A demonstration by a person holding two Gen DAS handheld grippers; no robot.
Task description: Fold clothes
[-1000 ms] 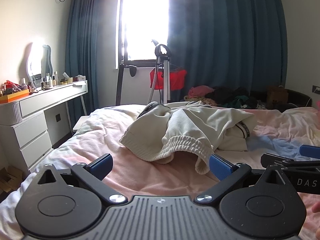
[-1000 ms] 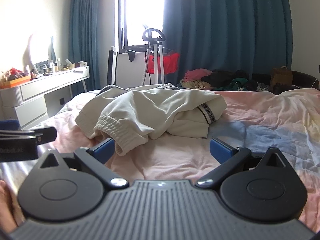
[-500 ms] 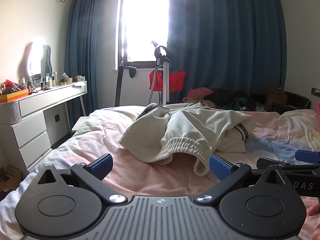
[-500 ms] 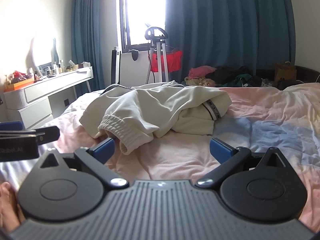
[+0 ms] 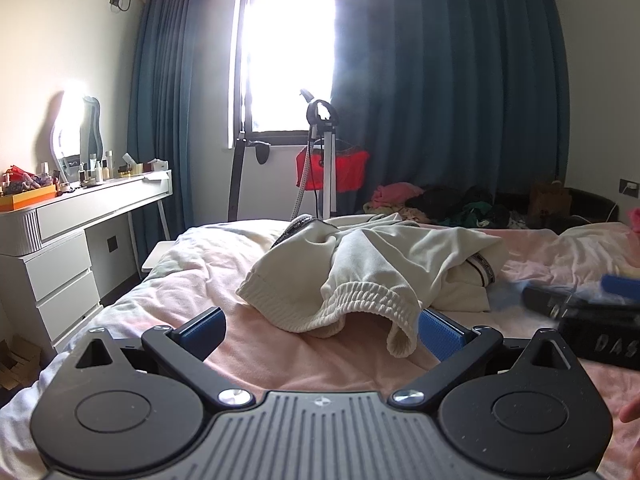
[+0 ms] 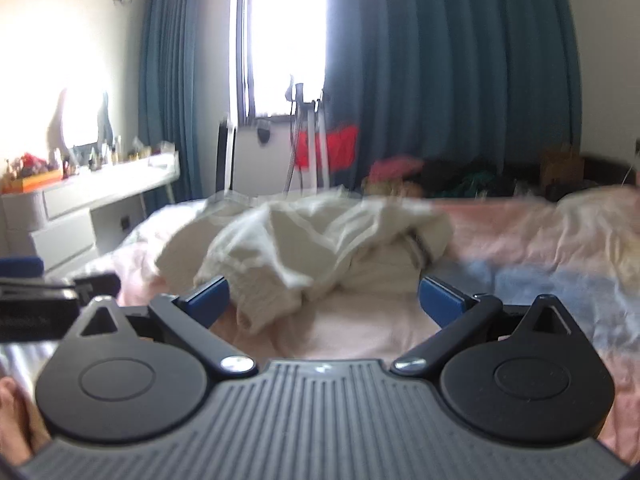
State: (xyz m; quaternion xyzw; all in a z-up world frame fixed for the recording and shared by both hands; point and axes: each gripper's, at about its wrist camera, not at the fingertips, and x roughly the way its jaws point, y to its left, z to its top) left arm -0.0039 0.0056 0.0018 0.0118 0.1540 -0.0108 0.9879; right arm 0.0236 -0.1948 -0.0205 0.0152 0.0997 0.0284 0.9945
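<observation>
Daylight floods the bedroom, and on the pink bed [image 5: 280,364] the cream garment [image 5: 372,272] lies crumpled, unfolded. Over the last second we have brought our right gripper [image 6: 324,300] toward it, its view now blurred; our left gripper [image 5: 320,326] hardly moved. Both stay spread, holding nothing, so folding hasn't started.

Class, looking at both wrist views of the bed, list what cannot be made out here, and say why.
- Cream garment, left wrist view: crumpled, so its type and full shape are hidden by its own folds.
- Same garment, right wrist view: motion blur wipes out detail.
- Right gripper, left wrist view: blurred, cut by the frame edge.
- Dresser items: too small.
</observation>
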